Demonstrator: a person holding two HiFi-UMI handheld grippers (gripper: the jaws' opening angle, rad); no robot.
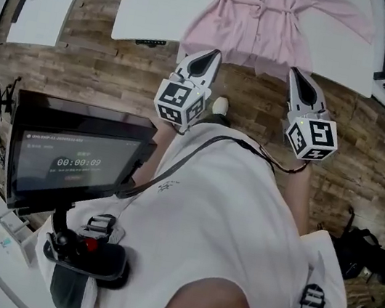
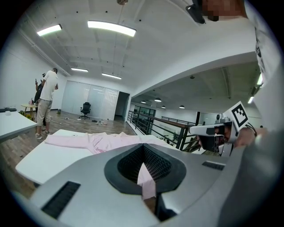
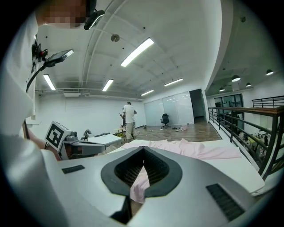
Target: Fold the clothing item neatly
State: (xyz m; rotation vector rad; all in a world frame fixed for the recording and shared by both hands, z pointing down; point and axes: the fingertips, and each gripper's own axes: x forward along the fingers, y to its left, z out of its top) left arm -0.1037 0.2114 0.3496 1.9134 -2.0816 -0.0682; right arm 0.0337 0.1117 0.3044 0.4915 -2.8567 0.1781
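- Underfoot, a wooden floor [image 1: 88, 35] fills the background of the head view.
- At twelve o'clock, a white table [image 1: 151, 13] runs along the top edge. A second white table [image 1: 49, 3] sits at ten o'clock, well apart from it.
- Spread flat on the first table lies the pink garment [image 1: 258, 13], with its sleeves out to both sides and a belt tied at the waist. Its hem hangs over the near edge.
- At eight o'clock, a dark screen [image 1: 74, 158] shows a timer.
- At twelve o'clock, below the table edge, the left gripper [image 1: 210, 55] is clenched on the left part of the hem. Its own view shows a strip of pink cloth pinched between the jaws [image 2: 145, 177].
- At one o'clock, the right gripper [image 1: 297, 74] is likewise clamped on the right part of the hem, with pink cloth caught between its jaws [image 3: 140, 179].
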